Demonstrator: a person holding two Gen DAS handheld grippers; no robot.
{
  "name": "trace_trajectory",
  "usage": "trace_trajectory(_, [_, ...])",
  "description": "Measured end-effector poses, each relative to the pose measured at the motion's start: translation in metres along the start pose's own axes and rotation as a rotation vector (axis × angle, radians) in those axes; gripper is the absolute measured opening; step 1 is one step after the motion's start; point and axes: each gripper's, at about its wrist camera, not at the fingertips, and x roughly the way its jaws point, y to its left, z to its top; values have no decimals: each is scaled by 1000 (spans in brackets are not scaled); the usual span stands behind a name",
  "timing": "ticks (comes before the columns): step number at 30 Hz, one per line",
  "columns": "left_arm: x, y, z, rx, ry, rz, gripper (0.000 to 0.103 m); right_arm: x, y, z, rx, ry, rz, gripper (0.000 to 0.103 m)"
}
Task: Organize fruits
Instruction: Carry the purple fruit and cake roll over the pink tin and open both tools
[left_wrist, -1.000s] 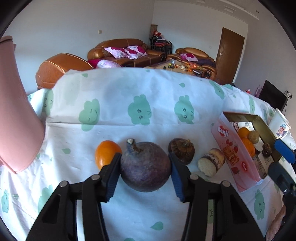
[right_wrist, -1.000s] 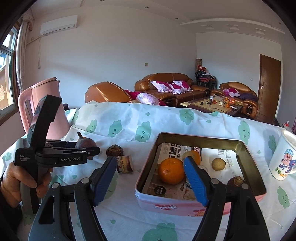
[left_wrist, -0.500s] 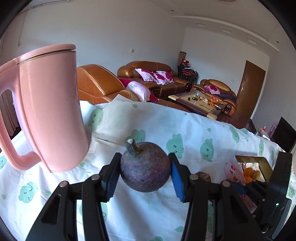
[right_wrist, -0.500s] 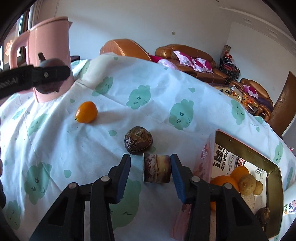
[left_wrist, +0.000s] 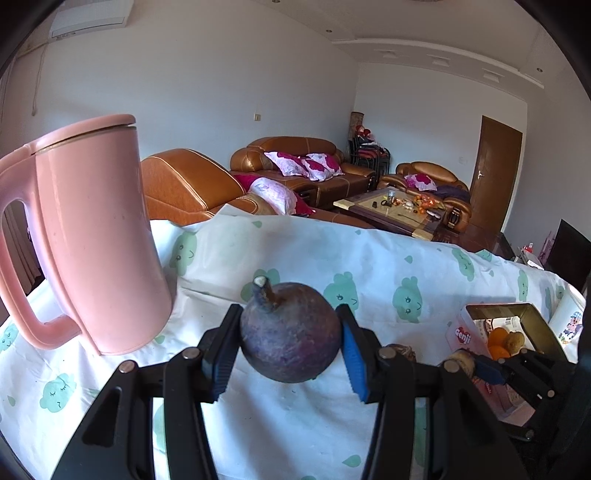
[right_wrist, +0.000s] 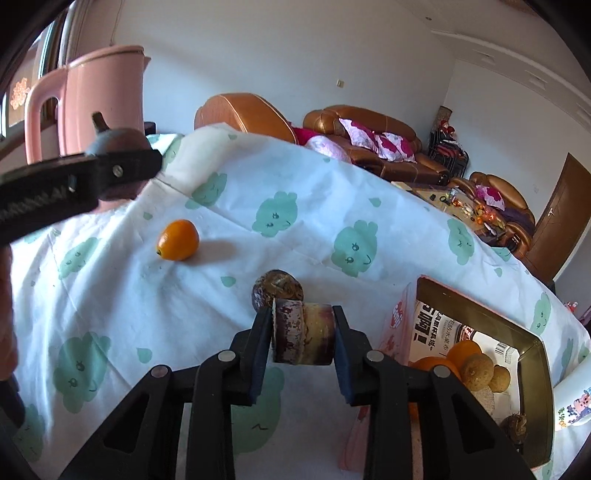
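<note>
While a round purple fruit with a short stem (left_wrist: 290, 332) sits clamped between its blue-padded fingers, the left gripper (left_wrist: 290, 347) holds it lifted above the cloud-print tablecloth (left_wrist: 369, 258), beside a tall pink lidded jug (left_wrist: 92, 240) standing at the table's left end. Both pads press against the fruit's sides, its stem tilted up and to the left.

Lower down on the same table, the right gripper (right_wrist: 303, 343) is closed on a short cut piece of sugarcane (right_wrist: 303, 332), a stubby cylinder with dark purple skin and a pale inner section, its flat ends against the two pads. Whether the piece rests on the cloth or is just raised cannot be told from this view. Just behind it lies a dark brown water chestnut (right_wrist: 277, 287), touching or nearly touching the cane piece. Well apart to the left, a small orange kumquat (right_wrist: 177, 240) lies alone on the cloth.

At right stands an open pink tin box (right_wrist: 480, 306) lined with printed paper; it holds oranges (right_wrist: 463, 350), two tan round fruits (right_wrist: 476, 371) and a dark brown one in its near corner. A white cartoon mug (right_wrist: 572, 406) stands just beside the box at the frame's edge.

Behind the table, brown leather sofas (left_wrist: 295, 158) with pink-flowered cushions and a brown door (left_wrist: 496, 177) fill the sunlit living room.
</note>
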Motion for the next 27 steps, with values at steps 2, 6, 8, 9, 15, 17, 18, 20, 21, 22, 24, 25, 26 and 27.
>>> trace_trajectory(2, [-1,-2,-1,6,-16,-1,52,-15,0,3,16,-52,23,33])
trace_trajectory(6, [-1,-6,-3,15,-39,-8,52,-45,-13,9,79,-134,85,33])
trace_trajectory(8, [0,-9,-6,19,-40,-18,52,-61,-27,8,110,-167,86,33])
trace_trajectory(9, [1,-11,-7,21,-41,-25,52,-69,-36,6,127,-184,79,33])
trace_trajectory(15, [1,-30,-15,42,-29,-70,52,-98,-98,-17,197,-250,-42,33])
trace_trajectory(17, [0,-40,-18,49,-22,-81,52,-99,-123,-24,246,-243,-72,33])
trace_trajectory(18, [-2,-45,-19,53,-21,-87,52,-99,-135,-27,277,-241,-81,33])
trace_trajectory(20, [-4,-58,-21,63,-18,-105,52,-101,-158,-34,338,-232,-89,33])
trace_trajectory(21, [-5,-66,-21,72,-17,-117,52,-101,-167,-37,363,-230,-93,33])
trace_trajectory(22, [-7,-74,-22,82,-20,-126,52,-102,-175,-40,378,-229,-102,33])
trace_trajectory(24, [-9,-93,-22,103,-27,-147,52,-102,-185,-44,384,-224,-129,33])
trace_trajectory(25, [-10,-103,-22,115,-26,-163,52,-104,-188,-48,386,-222,-137,33])
trace_trajectory(26, [-11,-114,-22,128,-25,-178,52,-103,-192,-49,390,-217,-143,33])
trace_trajectory(27, [-11,-126,-23,142,-23,-190,52,-103,-196,-51,394,-213,-151,33])
